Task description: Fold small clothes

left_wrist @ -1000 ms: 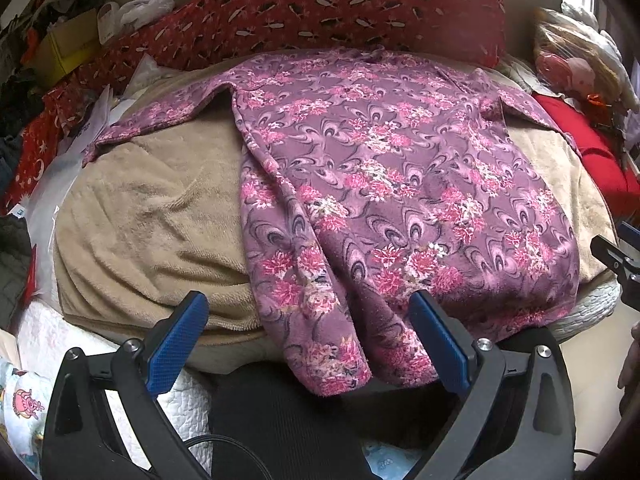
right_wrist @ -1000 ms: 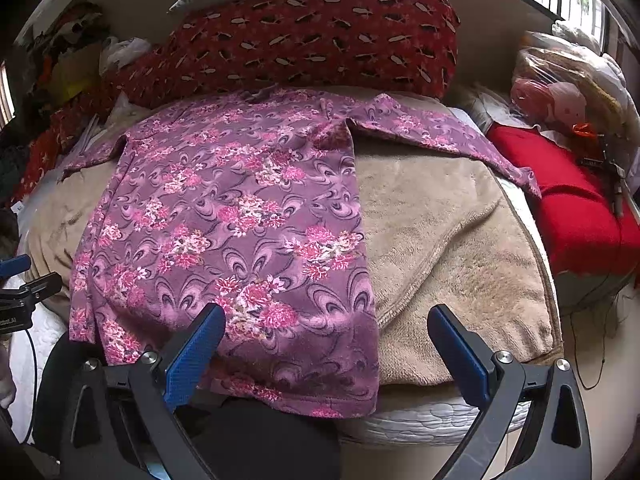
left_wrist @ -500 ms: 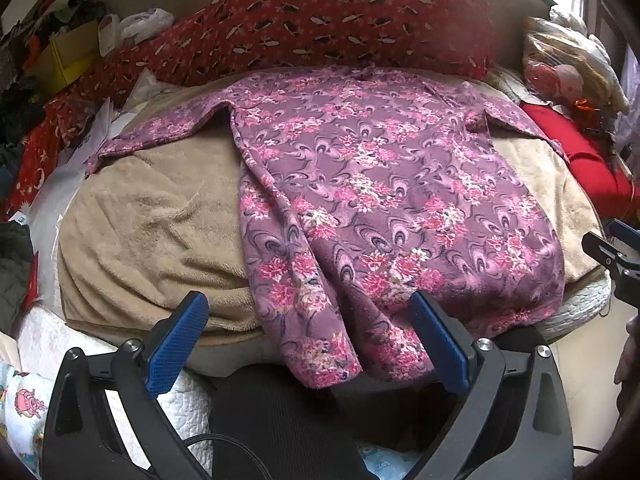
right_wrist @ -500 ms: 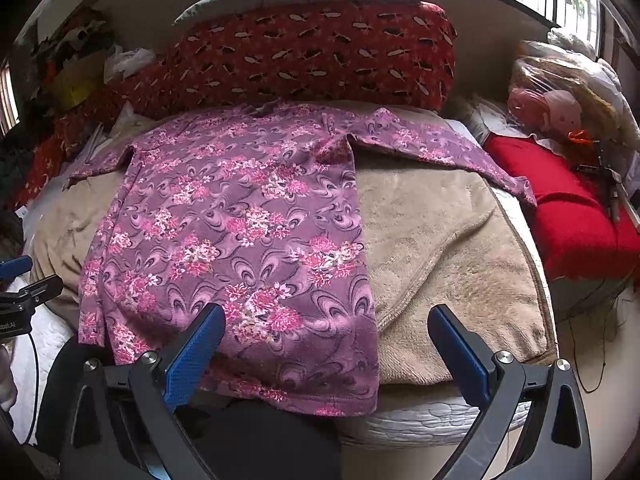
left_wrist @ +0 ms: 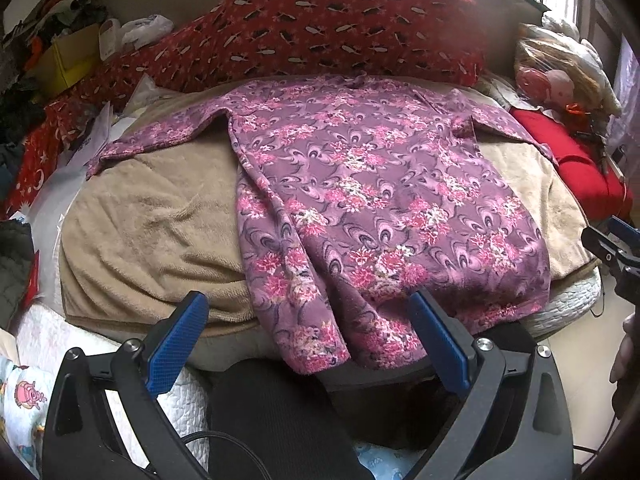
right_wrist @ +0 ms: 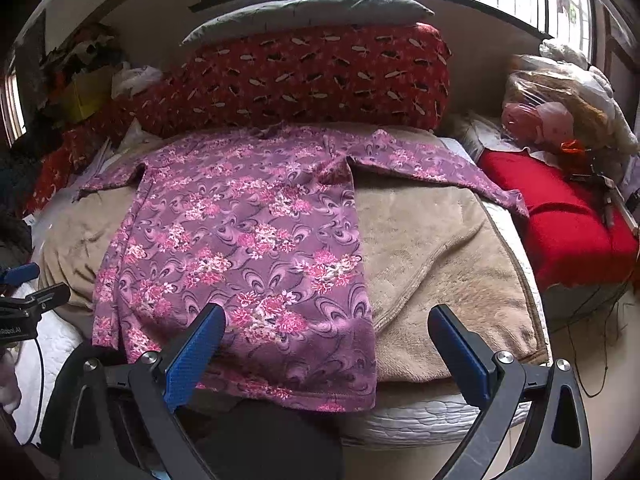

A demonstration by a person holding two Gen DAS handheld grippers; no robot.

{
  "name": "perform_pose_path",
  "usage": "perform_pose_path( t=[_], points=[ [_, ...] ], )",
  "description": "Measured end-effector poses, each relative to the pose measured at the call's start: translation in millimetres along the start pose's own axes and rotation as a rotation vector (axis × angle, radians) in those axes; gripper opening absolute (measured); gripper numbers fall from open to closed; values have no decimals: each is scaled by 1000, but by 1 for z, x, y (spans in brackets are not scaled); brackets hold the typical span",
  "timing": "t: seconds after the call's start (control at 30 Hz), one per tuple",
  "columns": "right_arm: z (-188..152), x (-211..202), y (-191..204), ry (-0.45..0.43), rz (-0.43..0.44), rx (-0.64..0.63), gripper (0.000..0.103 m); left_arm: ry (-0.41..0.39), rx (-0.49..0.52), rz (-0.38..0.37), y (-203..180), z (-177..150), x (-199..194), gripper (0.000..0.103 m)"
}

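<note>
your left gripper (left_wrist: 306,334) and right gripper (right_wrist: 326,344) both hang spread wide, holding nothing; the purple floral top (left_wrist: 380,200) lies flat just ahead on the tan blanket (left_wrist: 152,232), hem nearest you. pinch too deep and you likely catch blanket pile, dragging it into the fold

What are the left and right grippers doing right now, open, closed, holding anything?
Left gripper: open, holding nothing, near the hem of the purple floral garment.
Right gripper: open, holding nothing.
</note>
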State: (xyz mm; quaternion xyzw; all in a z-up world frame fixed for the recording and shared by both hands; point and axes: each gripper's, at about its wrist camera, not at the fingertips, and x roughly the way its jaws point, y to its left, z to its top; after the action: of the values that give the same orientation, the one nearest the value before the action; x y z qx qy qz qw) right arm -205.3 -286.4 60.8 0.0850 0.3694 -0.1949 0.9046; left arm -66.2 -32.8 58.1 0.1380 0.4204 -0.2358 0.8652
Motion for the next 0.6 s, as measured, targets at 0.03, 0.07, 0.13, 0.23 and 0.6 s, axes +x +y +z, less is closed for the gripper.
perform_pose_path(
  t=[0.03, 0.07, 0.13, 0.23, 0.6],
  points=[
    [0, -1, 0, -2, 0, 2, 102, 2, 2, 0, 0, 0, 0, 101],
    [-1, -2, -1, -5, 0, 5, 102, 3, 3, 0, -1, -1, 0, 101],
    [-3, -4, -2, -8, 1, 10, 102, 4, 2, -2, -1, -1, -1, 101],
    [-3, -5, -2, -8, 2, 13, 102, 9, 1, -5, -1, -2, -1, 101],
    [-4, -5, -3, -11, 6, 17, 102, 29, 2, -13, -3, -1, 6, 101]
  ],
)
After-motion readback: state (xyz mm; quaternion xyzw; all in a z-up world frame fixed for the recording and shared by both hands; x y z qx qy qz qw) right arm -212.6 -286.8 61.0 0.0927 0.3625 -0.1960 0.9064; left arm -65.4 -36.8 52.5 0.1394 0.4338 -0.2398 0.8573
